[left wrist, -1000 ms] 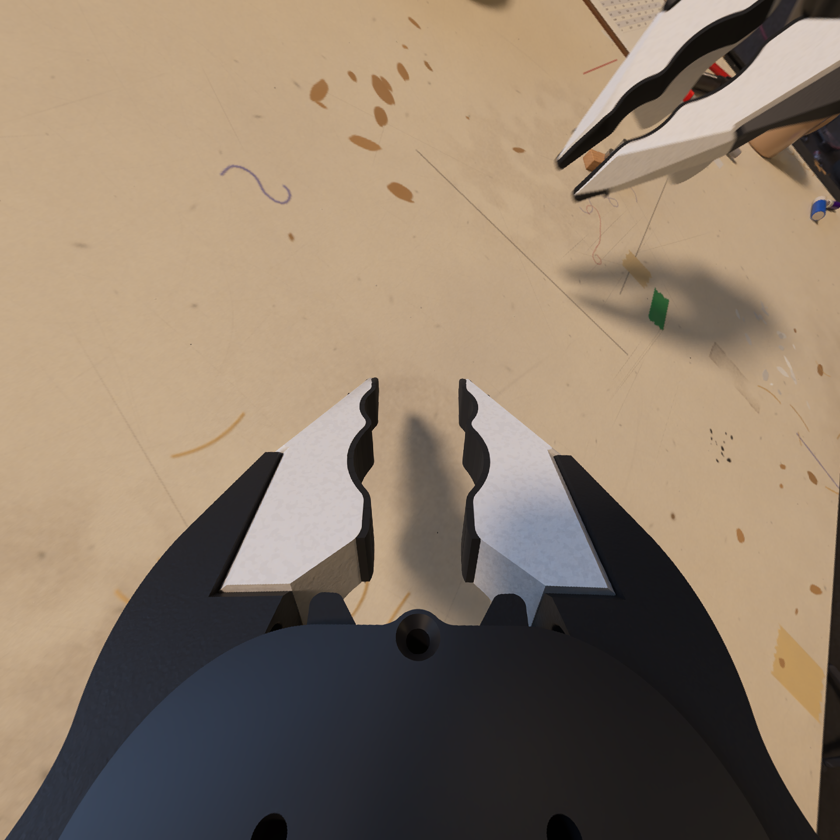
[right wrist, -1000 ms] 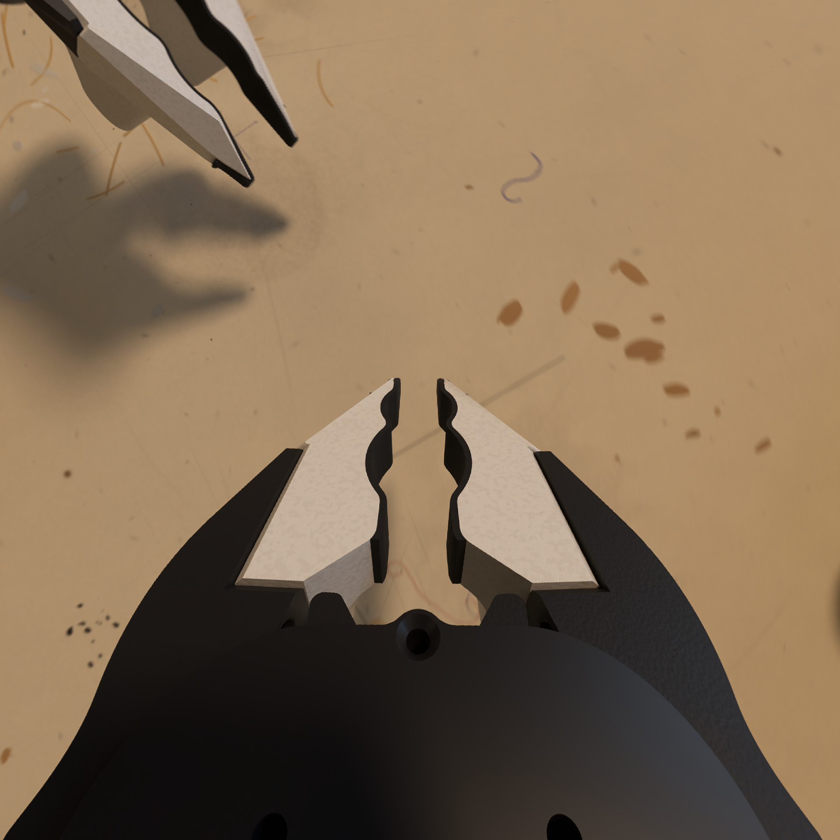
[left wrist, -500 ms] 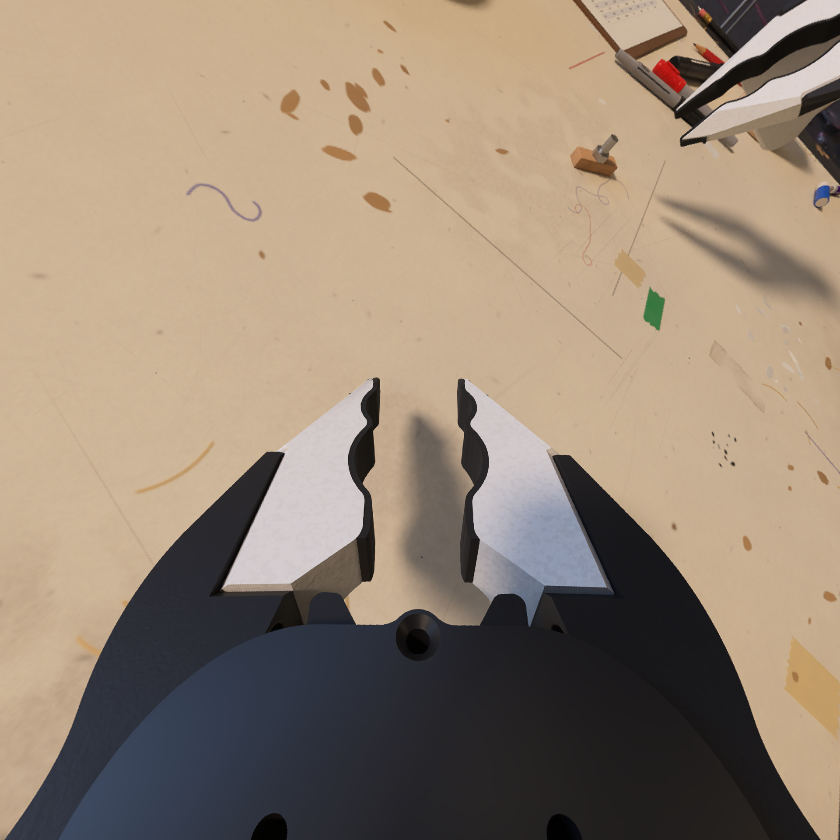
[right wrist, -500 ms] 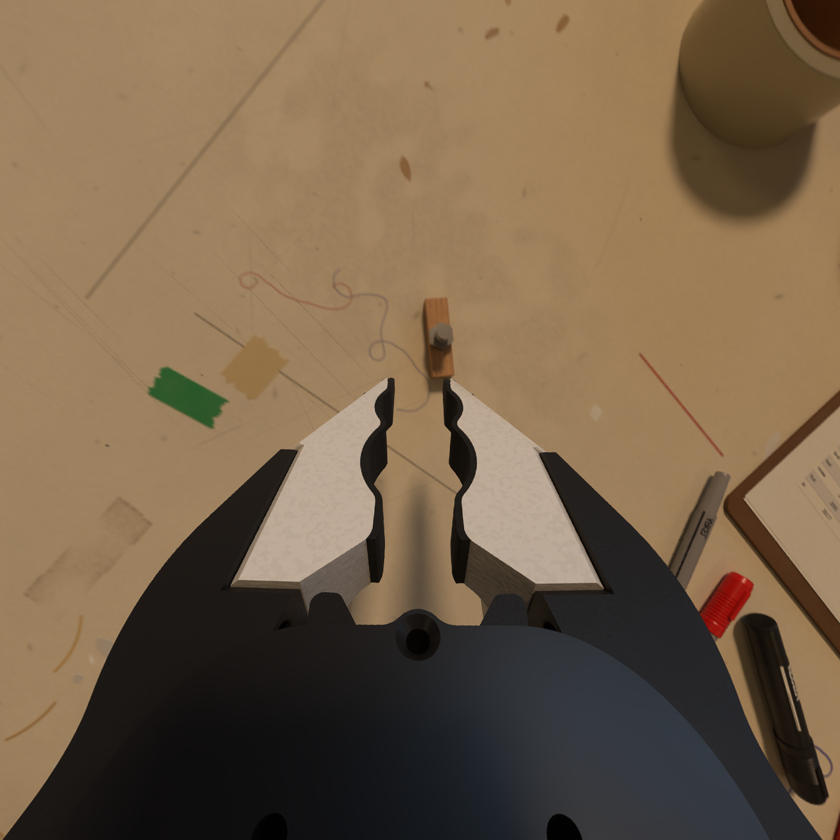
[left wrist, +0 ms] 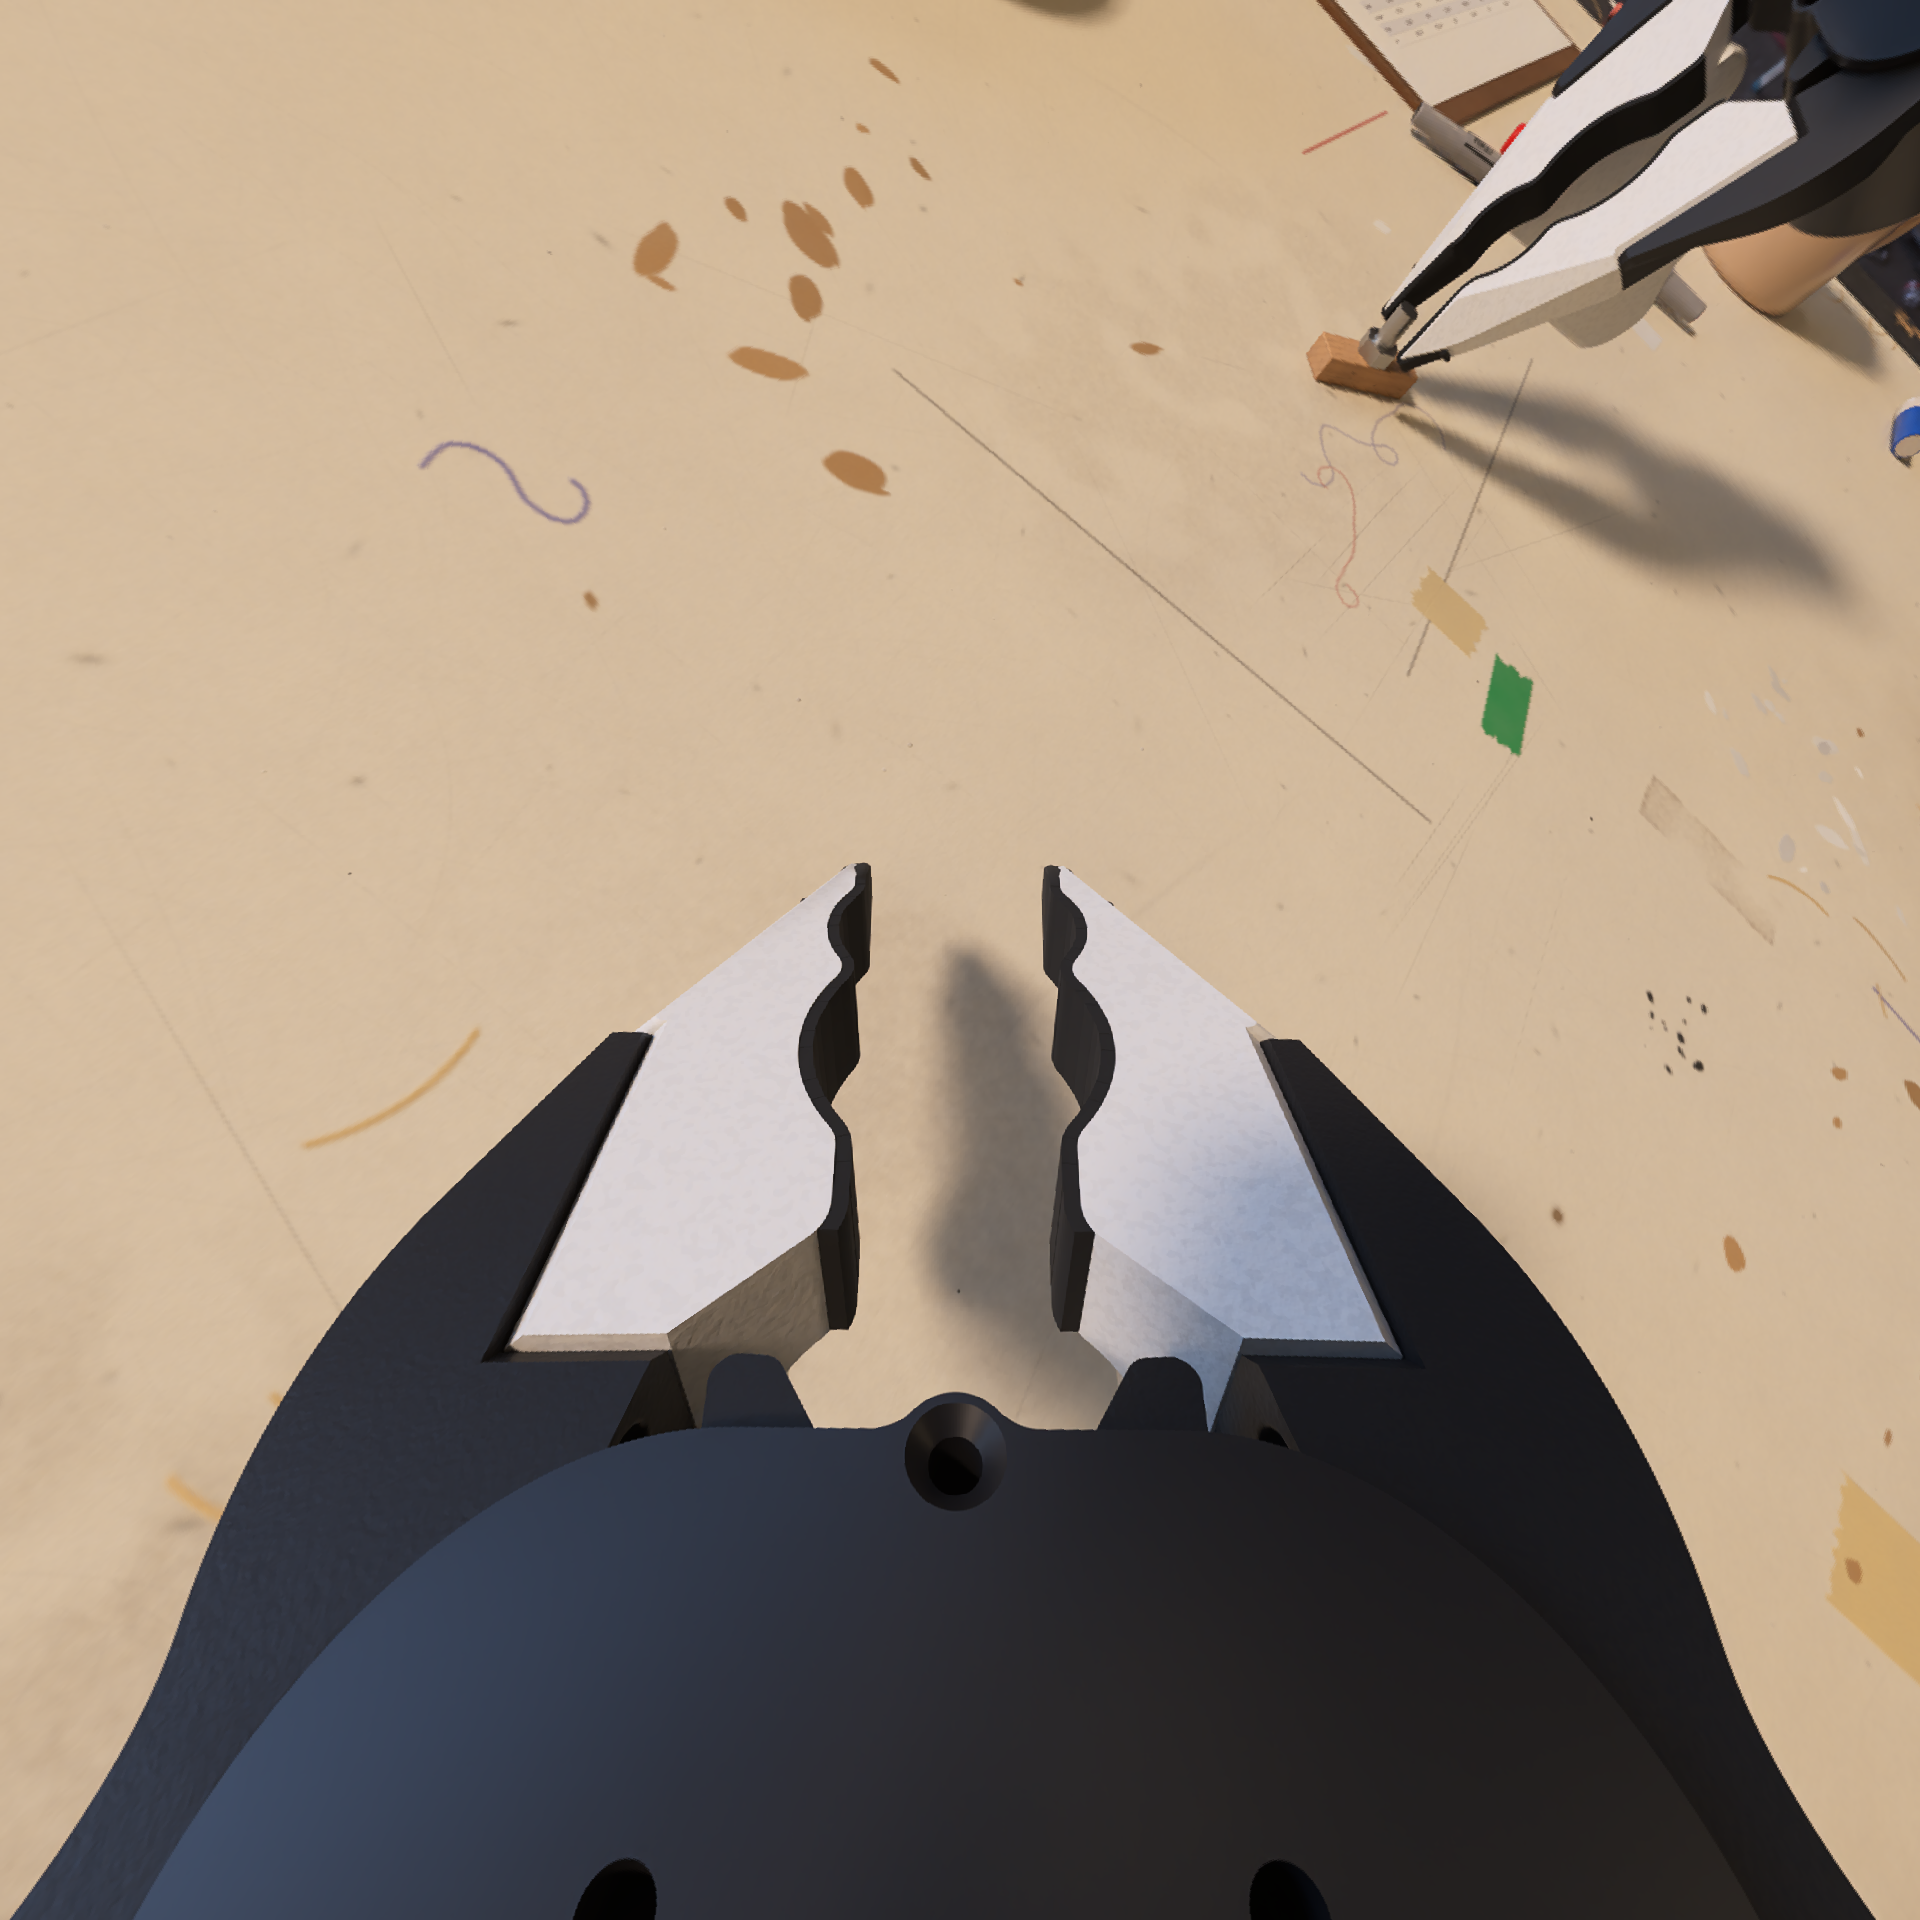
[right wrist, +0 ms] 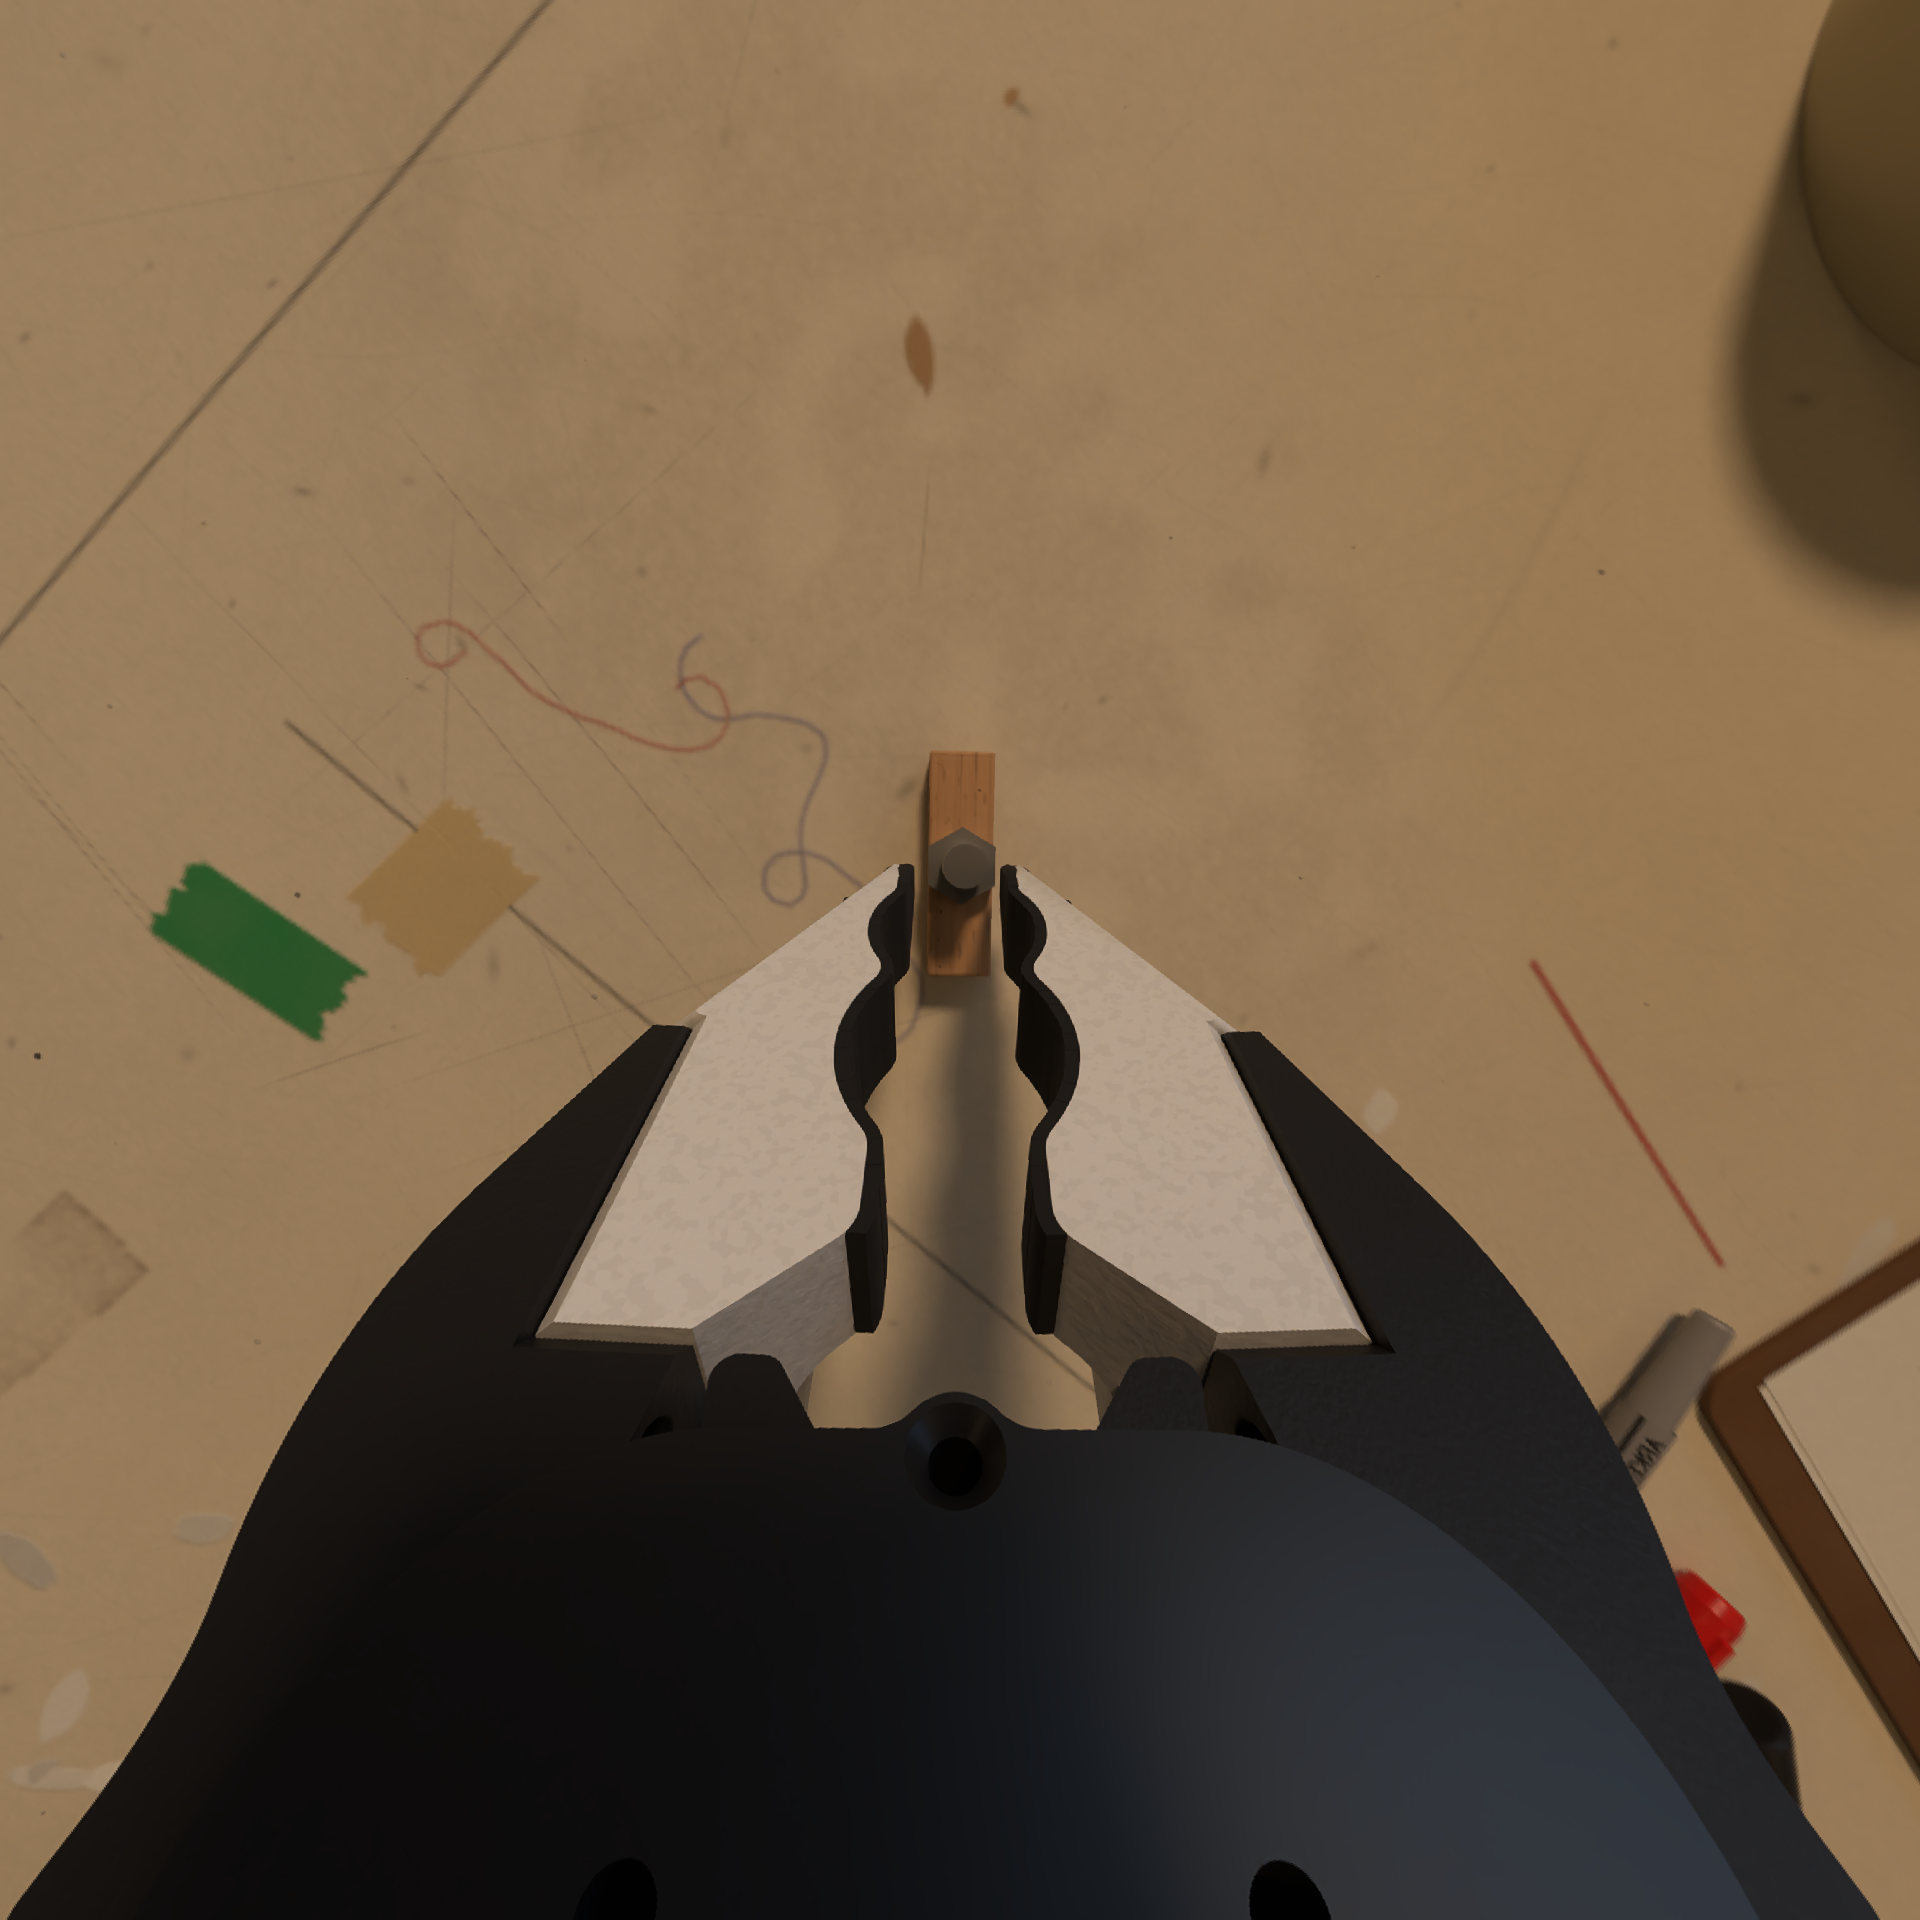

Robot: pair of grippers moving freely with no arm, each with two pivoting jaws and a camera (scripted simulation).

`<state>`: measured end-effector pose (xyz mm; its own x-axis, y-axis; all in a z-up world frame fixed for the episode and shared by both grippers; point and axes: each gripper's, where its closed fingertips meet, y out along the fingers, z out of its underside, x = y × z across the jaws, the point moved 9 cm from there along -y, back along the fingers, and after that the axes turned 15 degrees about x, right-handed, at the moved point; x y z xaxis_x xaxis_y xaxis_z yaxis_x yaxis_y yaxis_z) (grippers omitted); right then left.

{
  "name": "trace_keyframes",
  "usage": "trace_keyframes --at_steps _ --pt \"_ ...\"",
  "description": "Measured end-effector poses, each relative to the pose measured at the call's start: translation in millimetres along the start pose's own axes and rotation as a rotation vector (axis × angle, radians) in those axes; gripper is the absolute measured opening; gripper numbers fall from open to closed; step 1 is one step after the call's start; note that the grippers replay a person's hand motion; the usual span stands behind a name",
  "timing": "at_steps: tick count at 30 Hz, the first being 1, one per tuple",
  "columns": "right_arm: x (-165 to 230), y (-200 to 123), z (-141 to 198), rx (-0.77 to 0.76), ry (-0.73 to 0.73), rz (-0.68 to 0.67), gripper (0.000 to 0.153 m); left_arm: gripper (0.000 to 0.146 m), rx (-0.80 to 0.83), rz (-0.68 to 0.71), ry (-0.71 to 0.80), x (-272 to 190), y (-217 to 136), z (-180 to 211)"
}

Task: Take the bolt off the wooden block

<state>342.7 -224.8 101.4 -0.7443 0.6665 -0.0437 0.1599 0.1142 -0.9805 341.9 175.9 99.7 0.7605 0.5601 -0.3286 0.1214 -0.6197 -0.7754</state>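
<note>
**Operator:** Between the tips of the right tongs (right wrist: 954, 883), at 12 o'clock in the right wrist view, stands the bolt (right wrist: 961, 865), upright in the wooden block (right wrist: 960, 935). Confirm the state of the tongs.

**Technician:** Right tongs: parted to a narrow gap, tips flanking the bolt head, holding nothing; contact with the head cannot be confirmed. Left tongs (left wrist: 956, 883): parted wider, empty, above bare bench (left wrist: 312, 727), well apart from the block, which sits at 1 o'clock in that view.

**Operator:** Handling properties?

**Technician:** Judged: the bolt is rigid metal, small, smooth, likely to slip. The block is light and may lift with the bolt if the shank binds.

**Operator:** Grip point?

**Technician:** Take the hexagonal head across two opposite flats, or the shank just beneath it. Avoid the corners. Steady the block at its 12 o'clock end if it rises.
</note>
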Motion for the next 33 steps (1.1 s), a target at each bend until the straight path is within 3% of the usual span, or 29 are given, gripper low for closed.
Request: trace_keyframes --at_steps 12,25,33 --pt "-4 1 -4 -0.058 0.023 -0.043 0.013 0.033 -0.028 0.015 -0.008 3 -1 -1" --pt "37 -48 -51 -0.373 0.000 -0.097 0.013 0.036 -0.139 0.074 0.051 -12 -10 -12" --pt "77 -56 -99 -0.575 0.060 -0.443 0.013 0.049 -0.223 -0.028 0.186 -36 -12 -29"
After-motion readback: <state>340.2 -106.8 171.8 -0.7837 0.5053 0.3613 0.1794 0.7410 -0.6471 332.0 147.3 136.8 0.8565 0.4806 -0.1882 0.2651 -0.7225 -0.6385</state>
